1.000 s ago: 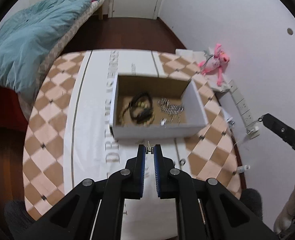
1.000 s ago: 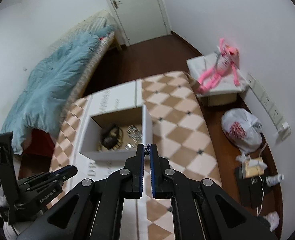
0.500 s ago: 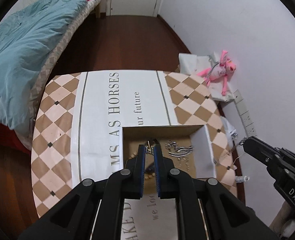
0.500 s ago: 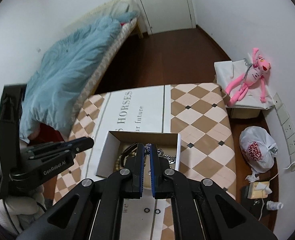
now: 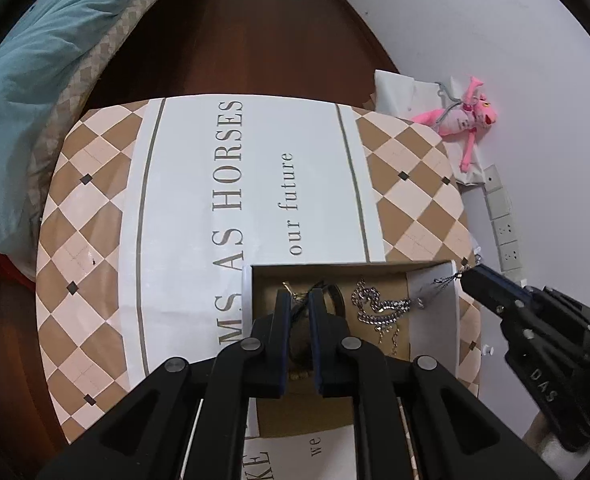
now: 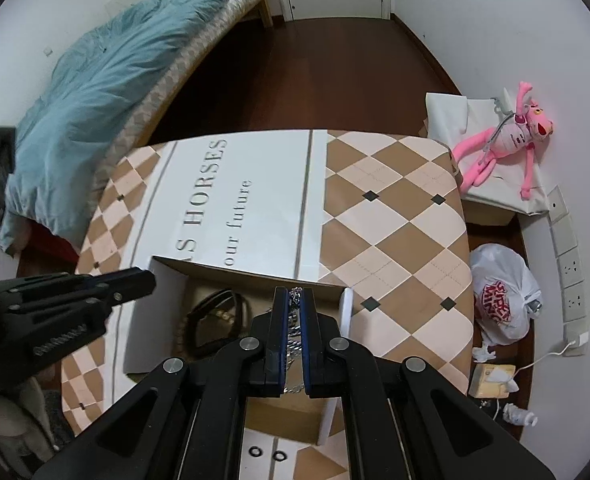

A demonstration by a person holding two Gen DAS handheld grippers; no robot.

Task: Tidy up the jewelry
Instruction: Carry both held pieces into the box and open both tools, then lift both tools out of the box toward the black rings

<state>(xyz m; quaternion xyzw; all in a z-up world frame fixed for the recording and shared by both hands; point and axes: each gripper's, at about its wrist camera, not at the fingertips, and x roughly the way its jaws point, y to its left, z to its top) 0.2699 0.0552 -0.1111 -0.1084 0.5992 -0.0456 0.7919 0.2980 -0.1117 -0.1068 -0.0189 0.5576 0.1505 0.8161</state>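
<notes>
Both grippers are hovering over the cardboard box (image 5: 435,276) on the table (image 5: 255,184), the left gripper (image 5: 297,294) with fingers pinching a thin gold chain (image 5: 291,290) and the right gripper (image 6: 293,294) with fingers clamping a silver chain (image 6: 295,293), seemingly to lower each in separately and avoid tangling.

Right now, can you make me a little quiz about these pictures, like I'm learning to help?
1. Pick one: what hangs from the tip of the right tool? A) a silver chain B) a pink toy C) a plastic bag
2. True or false: the cardboard box has nothing inside it.
3. In one word or two, what colour is the blanket on the bed?

Key:
1. A.
2. False. A dark band and a heap of silver jewellery lie in it.
3. Blue-green.
</notes>
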